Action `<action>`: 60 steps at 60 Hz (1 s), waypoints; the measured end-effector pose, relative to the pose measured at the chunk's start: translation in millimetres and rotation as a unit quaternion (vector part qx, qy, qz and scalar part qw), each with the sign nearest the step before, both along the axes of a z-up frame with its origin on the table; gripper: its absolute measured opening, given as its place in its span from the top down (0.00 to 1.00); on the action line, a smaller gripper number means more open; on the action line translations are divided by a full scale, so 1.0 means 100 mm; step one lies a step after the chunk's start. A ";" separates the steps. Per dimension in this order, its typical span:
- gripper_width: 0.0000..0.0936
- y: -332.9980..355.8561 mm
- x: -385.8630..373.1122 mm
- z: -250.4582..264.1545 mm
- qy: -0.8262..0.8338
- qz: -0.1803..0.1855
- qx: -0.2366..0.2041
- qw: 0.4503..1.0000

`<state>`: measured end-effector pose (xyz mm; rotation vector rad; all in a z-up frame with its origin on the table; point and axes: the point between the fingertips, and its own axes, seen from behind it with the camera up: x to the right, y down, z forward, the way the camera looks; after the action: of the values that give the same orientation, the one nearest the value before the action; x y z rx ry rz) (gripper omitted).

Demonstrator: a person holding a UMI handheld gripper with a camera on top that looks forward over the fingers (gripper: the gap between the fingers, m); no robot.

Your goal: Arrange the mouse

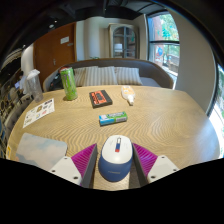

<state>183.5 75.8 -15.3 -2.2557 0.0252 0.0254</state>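
A white and blue mouse (115, 162) sits between my fingers, its white top facing up and its blue rear nearest the camera. My gripper (115, 149) is shut on it, with the pink pads (84, 157) pressed against both of its sides. It is just above the near edge of the round wooden table (150, 125). A grey mouse mat (40, 150) lies on the table to the left of the fingers.
Beyond the fingers lie a teal box (113, 118), a red and black packet (98, 98) and a pale wooden object (128, 95). A green can (68, 83) and a leaflet (38, 111) are at the far left. A sofa (110, 74) stands behind the table.
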 end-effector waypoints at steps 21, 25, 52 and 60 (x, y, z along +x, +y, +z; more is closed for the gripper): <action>0.60 -0.11 0.13 0.22 0.014 -0.063 -0.051 0.997; 0.61 -0.12 0.08 0.70 0.021 -0.079 -0.016 0.997; 0.61 -0.37 -2.35 0.94 0.038 -0.033 0.032 0.998; 0.61 -0.58 -2.33 0.40 0.024 -0.052 0.006 0.998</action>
<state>-49.6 18.1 24.3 -2.2386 0.1677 0.0230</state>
